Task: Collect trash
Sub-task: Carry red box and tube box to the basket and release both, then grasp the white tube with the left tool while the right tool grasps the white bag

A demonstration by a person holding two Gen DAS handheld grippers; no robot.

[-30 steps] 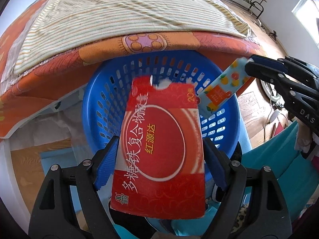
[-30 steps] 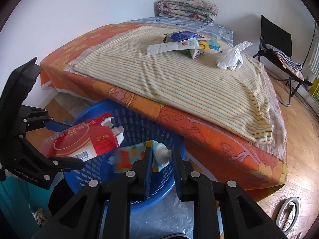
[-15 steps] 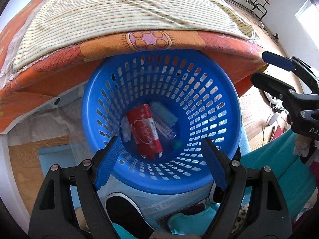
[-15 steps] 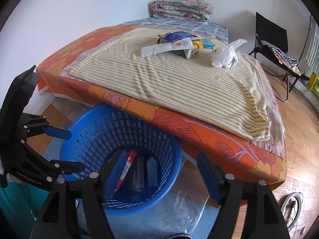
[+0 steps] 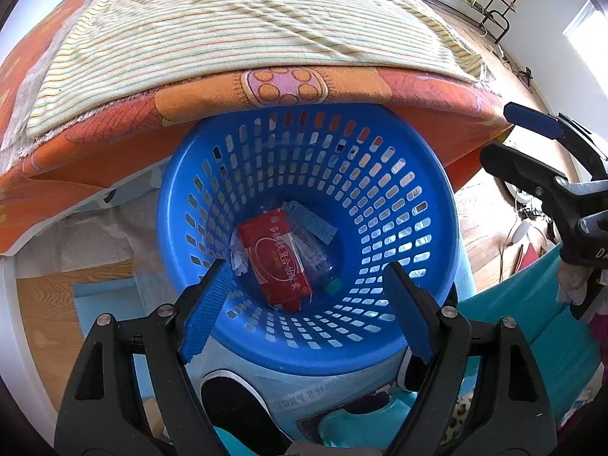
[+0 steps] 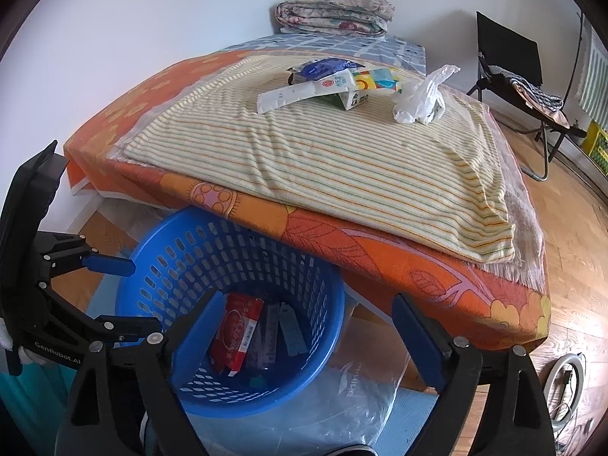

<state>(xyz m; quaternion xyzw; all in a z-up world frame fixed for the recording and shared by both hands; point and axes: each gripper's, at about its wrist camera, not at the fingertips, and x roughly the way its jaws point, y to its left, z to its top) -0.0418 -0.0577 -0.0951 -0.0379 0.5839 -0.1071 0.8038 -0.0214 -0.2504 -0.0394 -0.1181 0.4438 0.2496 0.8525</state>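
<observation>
A blue perforated basket (image 5: pixel 418 228) (image 6: pixel 304 277) stands on the floor against the bed edge. Inside lie a red carton (image 5: pixel 275 254) (image 6: pixel 235 330), a clear plastic bottle with a green cap (image 5: pixel 317 262) and a bluish tube (image 5: pixel 313 220) (image 6: pixel 290 328). My left gripper (image 5: pixel 307 309) is open and empty just above the basket's near rim. My right gripper (image 6: pixel 304 338) is open and empty over the basket's right side. On the bed lie a white carton (image 6: pixel 304 89), a blue packet (image 6: pixel 323 66), a colourful box (image 6: pixel 380 78) and a crumpled white plastic bag (image 6: pixel 420 98).
The bed has an orange cover (image 6: pixel 380 262) and a striped yellow blanket (image 6: pixel 323 152). A folded quilt (image 6: pixel 334 13) lies at its far end. A black folding chair (image 6: pixel 509 57) stands to the right on the wood floor (image 6: pixel 577 228). A clear plastic sheet (image 6: pixel 342 399) lies beside the basket.
Both grippers opened: the red carton dropped from the left and the colourful tube from the right into the basket. Both grippers now sit slightly higher and empty.
</observation>
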